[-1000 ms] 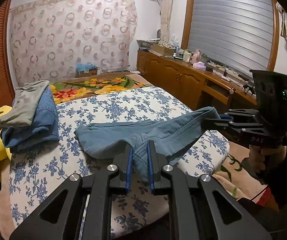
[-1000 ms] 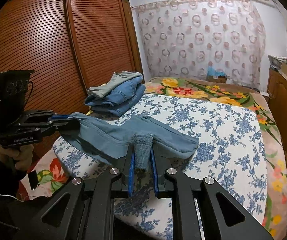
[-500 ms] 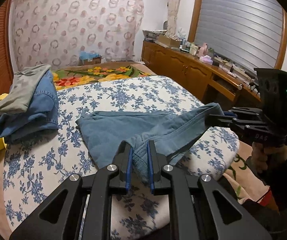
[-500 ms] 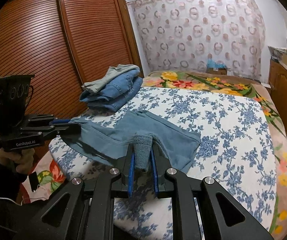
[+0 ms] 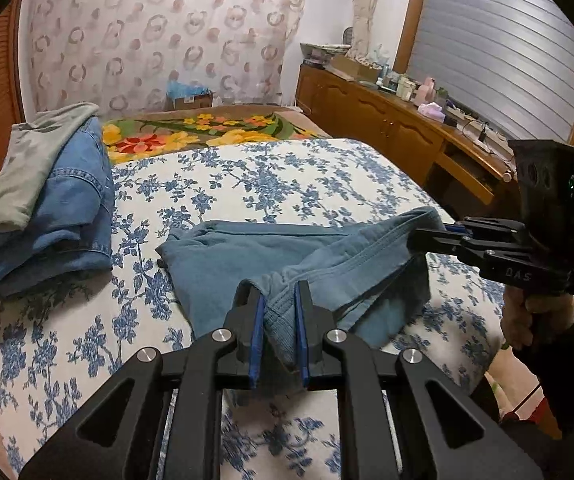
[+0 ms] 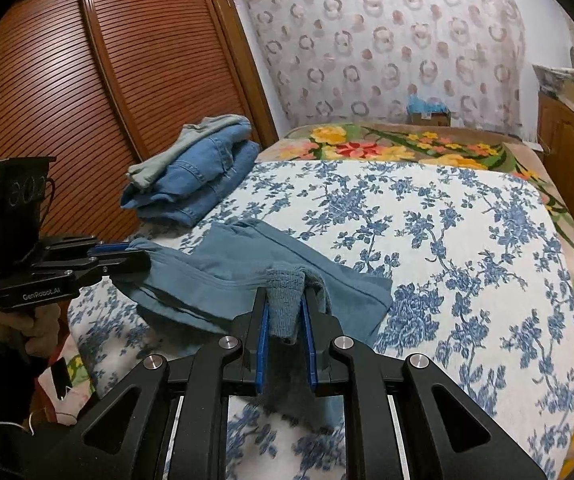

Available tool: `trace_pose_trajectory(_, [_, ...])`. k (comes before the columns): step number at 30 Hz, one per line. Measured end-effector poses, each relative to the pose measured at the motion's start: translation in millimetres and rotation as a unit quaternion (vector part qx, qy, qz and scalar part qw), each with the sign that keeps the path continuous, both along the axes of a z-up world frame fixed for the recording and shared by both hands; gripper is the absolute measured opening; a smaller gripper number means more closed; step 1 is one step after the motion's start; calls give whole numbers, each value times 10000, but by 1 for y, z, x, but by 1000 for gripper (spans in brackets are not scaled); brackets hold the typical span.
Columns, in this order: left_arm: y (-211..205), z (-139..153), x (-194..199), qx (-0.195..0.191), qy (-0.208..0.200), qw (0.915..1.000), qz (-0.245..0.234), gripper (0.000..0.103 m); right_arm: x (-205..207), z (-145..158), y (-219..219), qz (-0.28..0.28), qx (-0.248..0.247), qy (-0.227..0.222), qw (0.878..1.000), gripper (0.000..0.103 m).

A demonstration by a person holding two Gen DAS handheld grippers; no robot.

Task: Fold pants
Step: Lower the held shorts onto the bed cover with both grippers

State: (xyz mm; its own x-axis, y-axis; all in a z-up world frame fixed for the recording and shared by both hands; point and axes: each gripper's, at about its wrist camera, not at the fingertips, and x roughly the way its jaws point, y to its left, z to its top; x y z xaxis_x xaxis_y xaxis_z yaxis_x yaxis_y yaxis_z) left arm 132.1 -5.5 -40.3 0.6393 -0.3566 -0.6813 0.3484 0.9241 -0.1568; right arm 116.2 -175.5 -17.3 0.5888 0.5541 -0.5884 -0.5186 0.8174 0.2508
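Few readable marks appear. In the right wrist view, the left gripper (image 6: pixel 139 258), held at the left side beside the near corner of the bed (image 6: pixel 467 240), carries white lettering "GenRobot.AI" along the side of its black body. In the left wrist view, the right gripper (image 5: pixel 427 236) bears pale letters on its black body that look like "DAS", though they are faint and may be only part of a longer word.

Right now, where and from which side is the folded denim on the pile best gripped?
Grip the denim garment at its thick folded edge facing the bed's middle, coming in low from that side. The grey garment lies on top. Both claws, left and right, are shut on the blue pants.
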Motion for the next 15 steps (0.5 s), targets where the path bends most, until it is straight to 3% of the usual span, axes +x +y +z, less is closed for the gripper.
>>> trace_pose_trajectory(15, [8,-16,46,-15,225,9997,-8,15,50,-24,19,-61,-87,265,9996,15])
